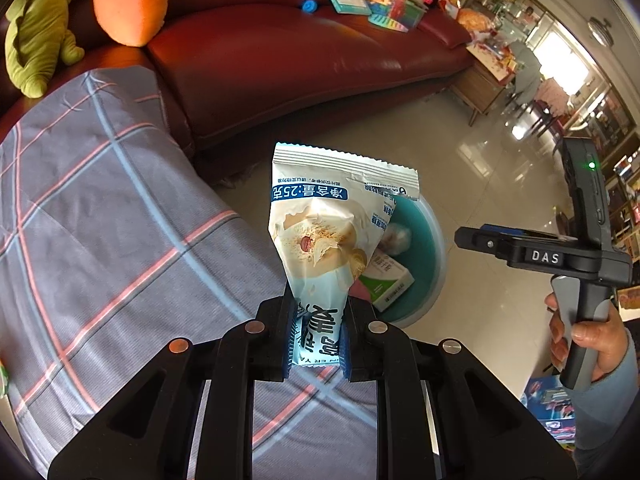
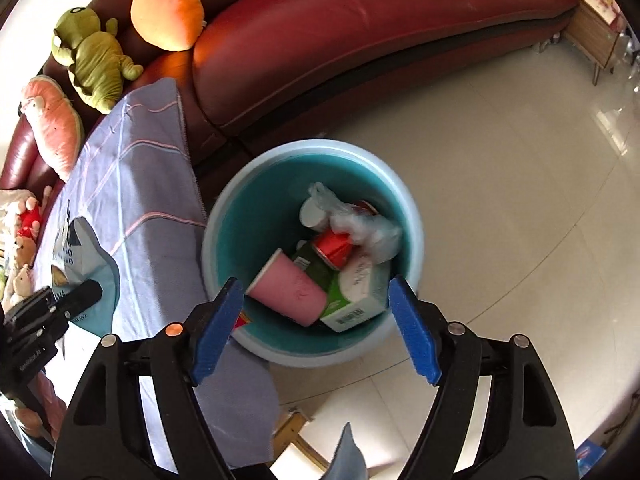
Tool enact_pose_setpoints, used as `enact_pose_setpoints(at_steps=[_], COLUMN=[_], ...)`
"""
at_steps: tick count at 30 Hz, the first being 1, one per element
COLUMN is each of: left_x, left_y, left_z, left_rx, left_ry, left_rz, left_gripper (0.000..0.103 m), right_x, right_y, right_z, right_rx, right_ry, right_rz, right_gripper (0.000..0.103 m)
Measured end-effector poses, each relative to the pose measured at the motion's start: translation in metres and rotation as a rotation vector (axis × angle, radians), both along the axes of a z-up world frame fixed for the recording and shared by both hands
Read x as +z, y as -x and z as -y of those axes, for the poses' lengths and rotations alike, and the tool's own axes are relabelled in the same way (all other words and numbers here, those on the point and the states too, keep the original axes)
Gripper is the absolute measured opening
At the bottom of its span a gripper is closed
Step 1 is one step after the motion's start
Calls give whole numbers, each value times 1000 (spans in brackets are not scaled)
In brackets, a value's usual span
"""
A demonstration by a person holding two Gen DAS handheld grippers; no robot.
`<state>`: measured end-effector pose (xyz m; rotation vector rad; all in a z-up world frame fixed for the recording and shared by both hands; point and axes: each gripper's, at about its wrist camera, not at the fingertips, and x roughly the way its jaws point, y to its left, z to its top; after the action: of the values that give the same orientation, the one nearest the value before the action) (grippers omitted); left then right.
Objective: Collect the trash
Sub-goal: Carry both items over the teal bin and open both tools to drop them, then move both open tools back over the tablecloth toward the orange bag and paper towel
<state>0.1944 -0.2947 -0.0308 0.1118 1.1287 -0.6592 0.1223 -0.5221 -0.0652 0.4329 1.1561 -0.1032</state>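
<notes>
Plainly, "DAS" on right claw (image 1: pixel 466 238)

floor (image 2: pixel 500 184): glossy cream tiles with thin seams, bright with window glare.
on floor: round teal plastic bin with pale blue rim (image 2: pixel 224 216), beside the sofa's front; small wooden side cabinet on legs (image 2: pixel 596 48) at sofa's far end.
sofa (image 2: pixel 360 20): dark red leather, curved.
on sofa: orange plush carrot (image 2: pixel 168 12), green plush frog (image 2: pixel 94 60), grey checked cloth with pink and blue lines (image 2: pixel 136 176) draped over one end.
</notes>
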Motion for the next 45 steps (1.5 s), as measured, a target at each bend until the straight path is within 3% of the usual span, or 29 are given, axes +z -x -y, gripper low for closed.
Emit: enact_pose_setpoints(at_steps=[17, 19, 23, 26, 32, 45], left_x=[-23, -27, -30, -28, -21, -9], left_y=[-15, -18, -18, -16, -11, 2], left_z=[53, 59, 64, 59, 50, 20], left_rx=[-98, -102, -89, -74, -55, -4], left_ry=[-8, -17, -21, -12, -20, -44], left_rz=[-37, -43, -27, -23, -10, -4], left_gripper=[19, 23, 68, 80, 89, 92], right_x=[15, 15, 13, 11, 10, 14], right_y=[13, 16, 19, 18, 13, 9], right_z=[20, 23, 29, 30, 24, 3], right_rx=[-39, -49, -71, -74, -56, -2], right_ry=[91, 93, 98, 100, 104, 123], right_rz=[-37, -42, -56, -62, -68, -72], right_gripper=[79, 79, 79, 79, 79, 79])
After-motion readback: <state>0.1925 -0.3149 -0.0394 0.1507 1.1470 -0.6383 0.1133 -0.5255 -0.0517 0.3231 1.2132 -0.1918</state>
